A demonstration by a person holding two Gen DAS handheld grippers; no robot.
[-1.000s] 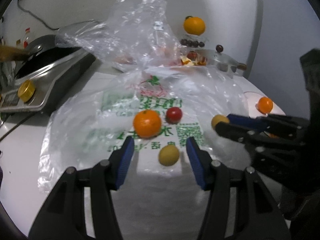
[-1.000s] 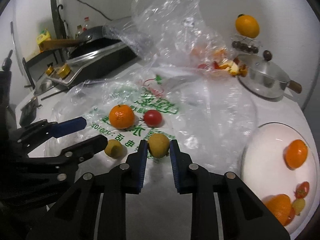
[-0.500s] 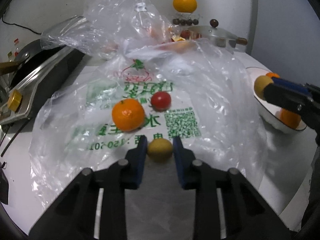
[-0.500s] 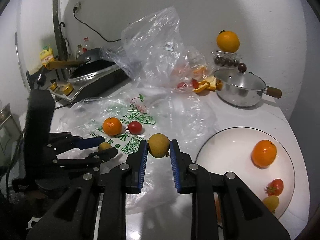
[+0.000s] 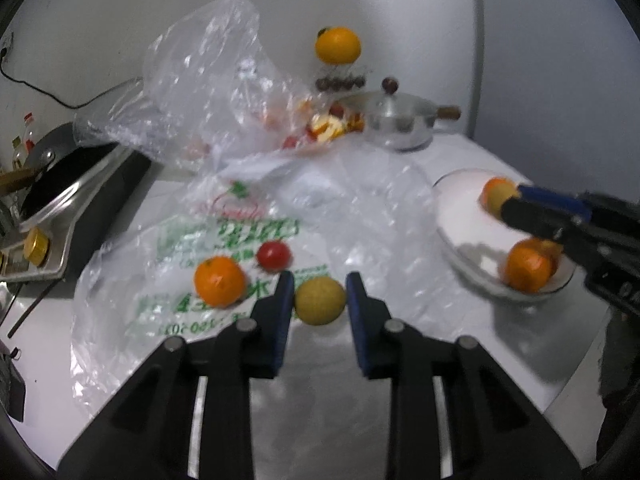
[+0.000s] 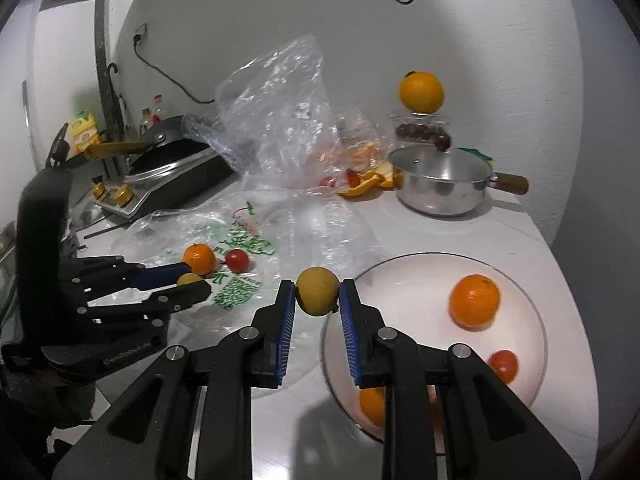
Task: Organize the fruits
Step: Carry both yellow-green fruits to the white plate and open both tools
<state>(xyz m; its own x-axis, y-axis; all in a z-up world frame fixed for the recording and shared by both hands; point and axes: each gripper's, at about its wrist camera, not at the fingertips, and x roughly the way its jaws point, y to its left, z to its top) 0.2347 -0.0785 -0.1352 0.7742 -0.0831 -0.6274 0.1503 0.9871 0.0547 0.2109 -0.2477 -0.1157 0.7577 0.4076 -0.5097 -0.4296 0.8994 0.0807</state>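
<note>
My left gripper [image 5: 320,300] is shut on a yellow-green fruit [image 5: 320,301], lifted just above the printed plastic bag [image 5: 224,240]; it also shows in the right wrist view [image 6: 188,280]. An orange [image 5: 219,281] and a red tomato [image 5: 273,255] lie on the bag. My right gripper [image 6: 317,292] is shut on another yellow-green fruit [image 6: 317,290], held at the left rim of the white plate [image 6: 420,272]. The plate holds an orange [image 6: 475,306], a tomato [image 6: 503,365] and a second orange [image 6: 372,404] partly hidden by my finger.
A crumpled clear bag [image 6: 280,120] with fruit and peel stands behind. A steel pot [image 6: 444,188] sits at the back right, with an orange on a box of dark fruit [image 6: 421,92] behind it. A stove with a pan [image 6: 172,172] is at the left.
My left gripper closed on the yellow-green fruit and lifted it off the bag. My right gripper carried its fruit up and right to the plate's rim.
</note>
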